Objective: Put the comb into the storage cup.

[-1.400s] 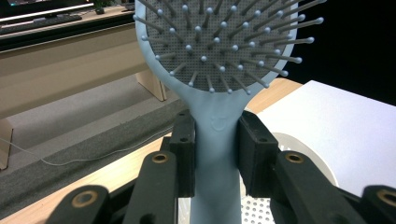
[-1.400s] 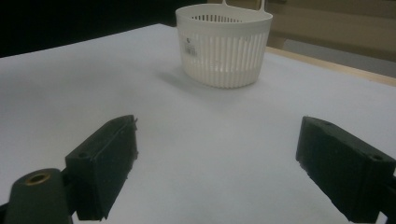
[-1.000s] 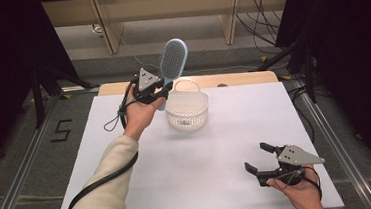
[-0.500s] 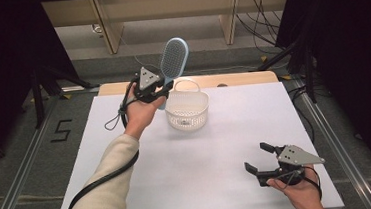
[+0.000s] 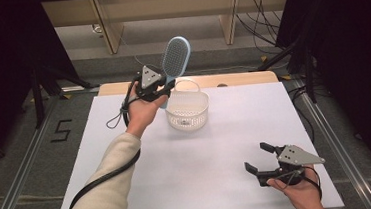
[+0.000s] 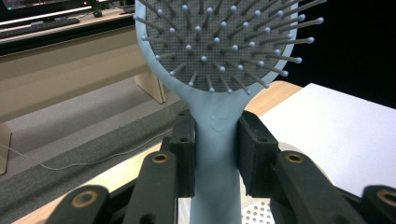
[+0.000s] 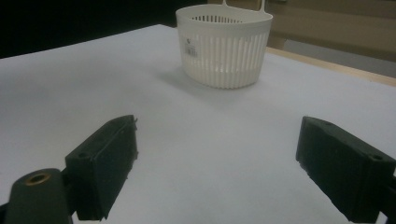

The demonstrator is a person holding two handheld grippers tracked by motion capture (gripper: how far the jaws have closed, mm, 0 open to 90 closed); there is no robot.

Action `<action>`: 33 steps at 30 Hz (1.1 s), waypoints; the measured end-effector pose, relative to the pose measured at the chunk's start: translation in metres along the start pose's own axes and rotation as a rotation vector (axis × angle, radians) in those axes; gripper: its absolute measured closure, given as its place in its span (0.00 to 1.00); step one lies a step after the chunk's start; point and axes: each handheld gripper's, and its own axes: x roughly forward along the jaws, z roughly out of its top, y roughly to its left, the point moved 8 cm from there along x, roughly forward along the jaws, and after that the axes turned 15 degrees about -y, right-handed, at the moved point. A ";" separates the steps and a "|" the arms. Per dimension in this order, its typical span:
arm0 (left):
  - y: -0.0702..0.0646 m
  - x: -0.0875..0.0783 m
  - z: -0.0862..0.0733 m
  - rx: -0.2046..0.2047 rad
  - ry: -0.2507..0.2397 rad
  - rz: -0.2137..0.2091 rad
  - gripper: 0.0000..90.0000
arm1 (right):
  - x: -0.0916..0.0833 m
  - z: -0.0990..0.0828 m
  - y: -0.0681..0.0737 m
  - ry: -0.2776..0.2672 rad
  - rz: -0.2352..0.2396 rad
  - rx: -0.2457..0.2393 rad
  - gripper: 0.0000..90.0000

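**Hairbrush clamped above basket**

Floor marking "5" (image 5: 61,130) lies left of the table (image 5: 130,189). The left gripper (image 5: 164,86) clamps the light-blue paddle hairbrush (image 5: 176,57) by its handle, bristle head raised, near the far edge. The white slotted basket (image 5: 188,109) carries an unreadable label. The right gripper (image 5: 258,160), jaws apart and empty, sits near the near right corner.
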 end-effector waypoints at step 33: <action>-0.003 0.009 -0.002 -0.002 0.001 -0.008 0.77 | 0.000 0.000 0.000 0.000 0.001 0.001 0.15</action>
